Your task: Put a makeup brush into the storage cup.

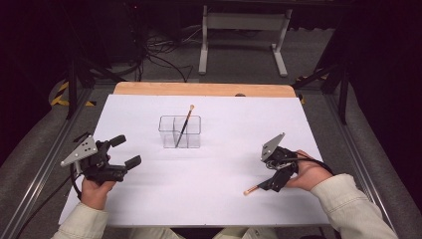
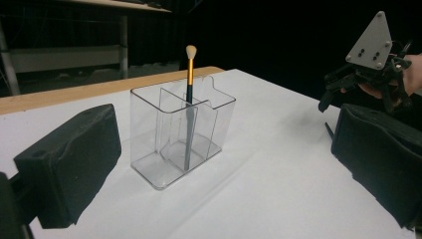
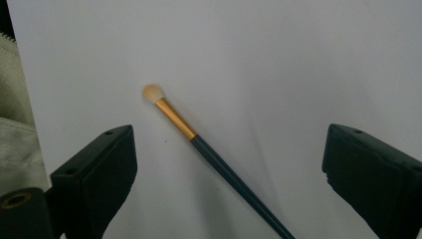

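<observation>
Right gripper [image 3: 229, 164] held wide open over a loose brush [image 3: 219, 162].
Nothing is gripped; the brush is seen lying flat on the white table [image 3: 278, 59] between the spread jaws, untouched.

Brush [image 3: 219, 160]: matt dark handle, glossy gold metal ferrule. Organizer [image 2: 181, 130]: clear glossy plastic. Table [image 1: 219, 199]: matt white.

brush [image 3: 214, 157]: dark slim handle, gold ferrule, pale rounded tip
pose: flat on the white sheet, untouched, lying slantwise
place: between the right tongs' [image 3: 229, 179] wide-apart jaws, clear of both pads; tip points out past the jaw tips, handle runs back under the tongs
high view: tip [image 1: 247, 191] pokes out just beyond the right tongs [image 1: 275, 183]
</observation>
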Tool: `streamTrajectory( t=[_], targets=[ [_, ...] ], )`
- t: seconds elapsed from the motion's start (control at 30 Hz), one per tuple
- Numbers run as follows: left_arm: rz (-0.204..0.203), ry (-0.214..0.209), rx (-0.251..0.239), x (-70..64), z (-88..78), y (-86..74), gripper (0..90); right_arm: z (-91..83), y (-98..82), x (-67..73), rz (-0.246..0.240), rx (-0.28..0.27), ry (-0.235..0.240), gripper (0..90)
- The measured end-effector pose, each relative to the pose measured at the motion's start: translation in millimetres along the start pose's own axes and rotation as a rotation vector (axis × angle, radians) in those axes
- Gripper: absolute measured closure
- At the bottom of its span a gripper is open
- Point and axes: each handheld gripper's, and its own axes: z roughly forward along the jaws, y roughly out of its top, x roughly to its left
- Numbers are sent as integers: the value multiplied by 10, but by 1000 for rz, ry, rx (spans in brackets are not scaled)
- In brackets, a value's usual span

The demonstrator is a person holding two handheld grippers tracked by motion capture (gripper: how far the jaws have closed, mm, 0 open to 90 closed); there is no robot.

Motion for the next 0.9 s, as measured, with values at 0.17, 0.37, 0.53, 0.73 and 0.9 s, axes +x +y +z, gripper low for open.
streamTrajectory(
  t=[0.17,0.37,0.53,0.73,0.9],
  targets=[
    [0,0,1,3,1,0,2,57,-14,-10,10,12,10,78],
    [-3,-3,1,3,6,-2,2,129,-17,-14,8,34,48,100],
    [-2,-5,0,5,4,-2,2,193,-25,-28,-1,50,81,138],
    [-5,-5,1,5,5,-3,2,223,-31,2,-50,89,68,245],
    [-6,-6,3,9,6,-6,2,241,-43,-8,-56,115,35,308]
  ],
)
